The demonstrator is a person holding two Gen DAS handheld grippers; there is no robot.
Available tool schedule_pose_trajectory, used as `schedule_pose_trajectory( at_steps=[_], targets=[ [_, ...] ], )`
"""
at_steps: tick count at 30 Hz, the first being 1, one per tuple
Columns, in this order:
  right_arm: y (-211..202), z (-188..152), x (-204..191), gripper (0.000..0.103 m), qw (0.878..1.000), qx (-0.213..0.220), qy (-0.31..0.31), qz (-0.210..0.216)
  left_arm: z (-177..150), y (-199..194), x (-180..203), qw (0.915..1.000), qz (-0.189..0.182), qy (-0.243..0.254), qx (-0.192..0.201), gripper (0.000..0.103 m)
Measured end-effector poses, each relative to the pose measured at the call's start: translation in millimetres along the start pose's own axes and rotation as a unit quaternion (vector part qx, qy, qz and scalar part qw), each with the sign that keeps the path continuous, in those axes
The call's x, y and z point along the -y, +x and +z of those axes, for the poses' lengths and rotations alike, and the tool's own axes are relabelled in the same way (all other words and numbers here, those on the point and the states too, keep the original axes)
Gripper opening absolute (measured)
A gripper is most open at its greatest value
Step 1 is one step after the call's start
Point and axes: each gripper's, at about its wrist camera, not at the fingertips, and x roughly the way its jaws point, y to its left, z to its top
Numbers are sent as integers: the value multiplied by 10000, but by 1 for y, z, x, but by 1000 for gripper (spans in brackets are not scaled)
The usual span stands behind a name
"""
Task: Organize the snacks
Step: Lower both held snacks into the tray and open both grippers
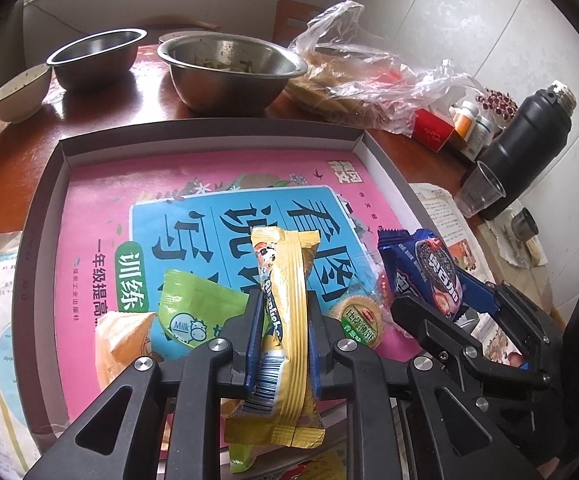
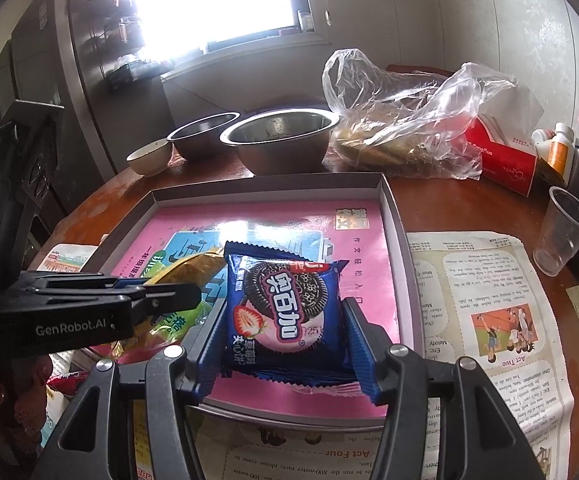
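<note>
Left gripper [image 1: 281, 320] clamps a yellow wafer packet [image 1: 285, 320] above the grey tray [image 1: 217, 130]; right gripper [image 2: 285, 328] pinches a blue cookie packet [image 2: 285, 304] over the tray's near edge. Slick wrappers may slip loose, dropping onto the green milk packet [image 1: 193, 312].

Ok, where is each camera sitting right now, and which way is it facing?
Left wrist: on the left gripper, looking down along its fingers into the tray; its jaws clamp a yellow bar; the right gripper shows at right.
Right wrist: on the right gripper, looking down at the tray; its jaws grip a blue cookie pack; the left gripper shows at left.
Shared: tray, both snacks, steel bowls, plastic bag.
</note>
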Motion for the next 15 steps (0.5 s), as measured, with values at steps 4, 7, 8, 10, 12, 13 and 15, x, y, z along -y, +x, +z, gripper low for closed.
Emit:
schedule_pose_trajectory(
  at_steps=[4, 7, 8, 10, 12, 13, 15],
  targets=[
    [0, 0, 4, 56, 9999, 8, 108, 15, -1, 2, 2, 10000, 6, 22, -44, 21],
    [0, -1, 7, 57, 9998, 7, 191, 20, -1, 3, 2, 10000, 28, 52, -77, 21],
    [0, -1, 7, 57, 9998, 2, 220, 26, -1, 3, 3, 9999, 34, 64, -91, 21],
    [0, -1, 9, 58, 9997, 11, 252, 16, -2, 3, 4, 9999, 31, 72, -104, 21],
    [0, -1, 9, 59, 9996, -7, 271, 22, -3, 3, 4, 9999, 38, 87, -114, 21],
    [0, -1, 9, 59, 9996, -14, 284, 23, -2, 3, 4, 9999, 42, 87, -117, 21],
    [0, -2, 9, 59, 9996, -12, 284, 33, -3, 3, 4, 9999, 37, 78, -134, 21]
  ],
)
